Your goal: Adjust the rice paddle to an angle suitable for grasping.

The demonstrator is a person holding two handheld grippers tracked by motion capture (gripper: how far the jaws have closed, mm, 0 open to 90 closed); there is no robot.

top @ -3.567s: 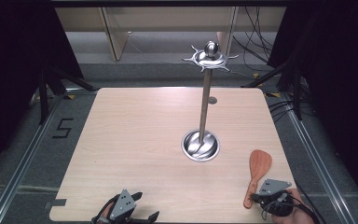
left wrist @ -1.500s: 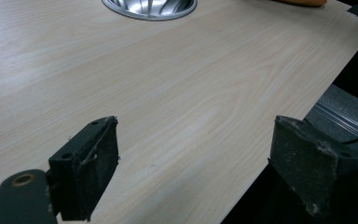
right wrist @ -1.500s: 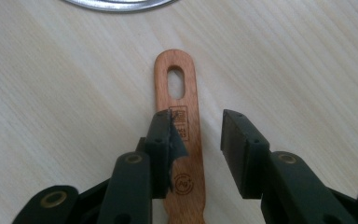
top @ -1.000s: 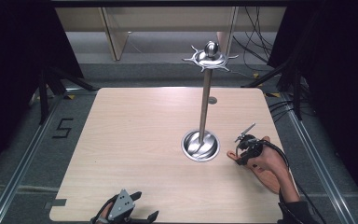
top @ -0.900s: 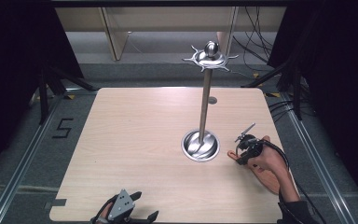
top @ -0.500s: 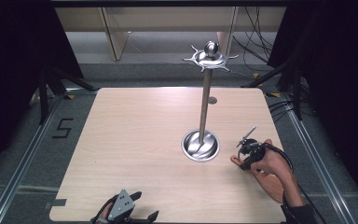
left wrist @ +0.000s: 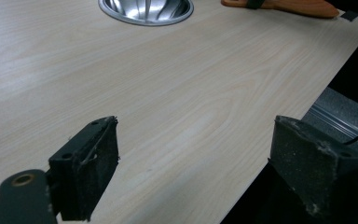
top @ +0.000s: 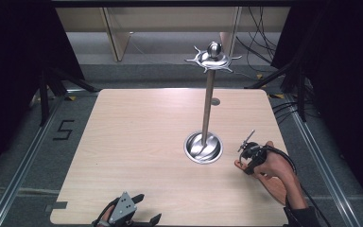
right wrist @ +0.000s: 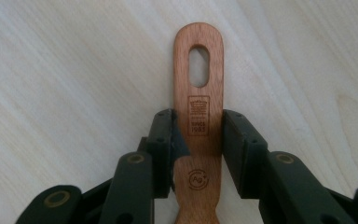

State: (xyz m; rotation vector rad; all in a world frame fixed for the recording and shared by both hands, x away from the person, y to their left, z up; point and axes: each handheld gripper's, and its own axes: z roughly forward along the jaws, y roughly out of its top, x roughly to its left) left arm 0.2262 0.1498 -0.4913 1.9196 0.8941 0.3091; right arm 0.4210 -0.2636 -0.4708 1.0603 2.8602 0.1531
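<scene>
I log a pale wooden tabletop (top: 137, 142), matt, with fine smooth grain. By its right edge, a reddish-brown wooden spatula handle (right wrist: 199, 93): satin-smooth, with burnt-in stamps. I note a polished chrome metal stand with round dished base (top: 203, 147), mirror-glossy. The right gripper (right wrist: 198, 140) has matt black plastic jaws; the left gripper (left wrist: 196, 177) carries rough, scuffed black pads.

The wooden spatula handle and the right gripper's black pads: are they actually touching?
Touching. In the right gripper view, both pads of the right gripper press flat against the two edges of the wooden spatula handle, with no gap on either side.
</scene>
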